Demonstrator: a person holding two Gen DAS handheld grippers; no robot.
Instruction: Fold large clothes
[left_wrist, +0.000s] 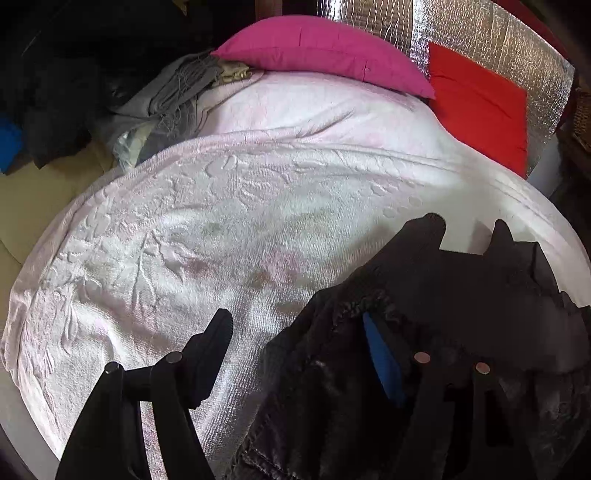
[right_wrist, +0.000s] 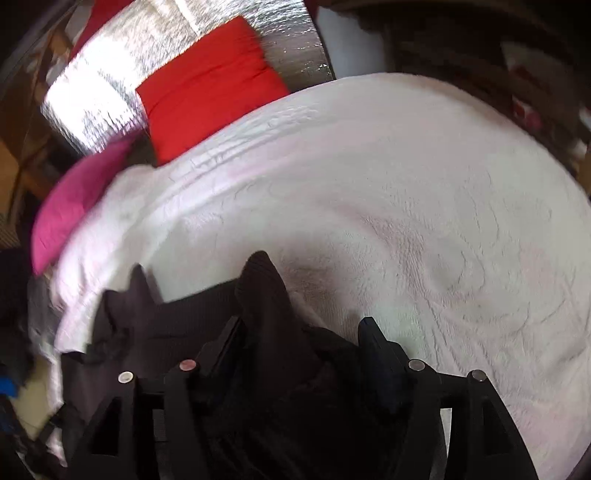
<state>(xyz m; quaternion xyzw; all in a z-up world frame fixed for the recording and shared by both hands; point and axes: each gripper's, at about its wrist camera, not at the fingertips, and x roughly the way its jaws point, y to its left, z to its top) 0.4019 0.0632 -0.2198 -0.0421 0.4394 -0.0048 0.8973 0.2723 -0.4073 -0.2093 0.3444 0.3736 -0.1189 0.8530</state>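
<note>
Black gripper fingers fill the bottom of both views, and a dark garment (left_wrist: 461, 295) lies bunched around them on a pale pink blanket (left_wrist: 221, 221). On the left gripper (left_wrist: 299, 354), the jaws stand spread: one finger hangs free over the blanket, while the other, with its blue pad (left_wrist: 380, 362), is buried in the folds of the garment, so no pinch shows between the two. On the right gripper (right_wrist: 303, 336), dark cloth (right_wrist: 266, 295) rises in a peak between the two fingers and fills much of the gap; the view is smeared by motion, and I cannot tell whether the pads press on it or merely stand beside it. Ahead of both tools the embossed blanket spreads wide and mostly flat. Beyond it, at the far edge, a pink pillow (left_wrist: 321, 51) and a red pillow (left_wrist: 480, 107) lean on a silver foil sheet (left_wrist: 480, 33). Far to the left of the left gripper, a heap of grey cloth (left_wrist: 166, 99) sits at the blanket's edge.
</note>
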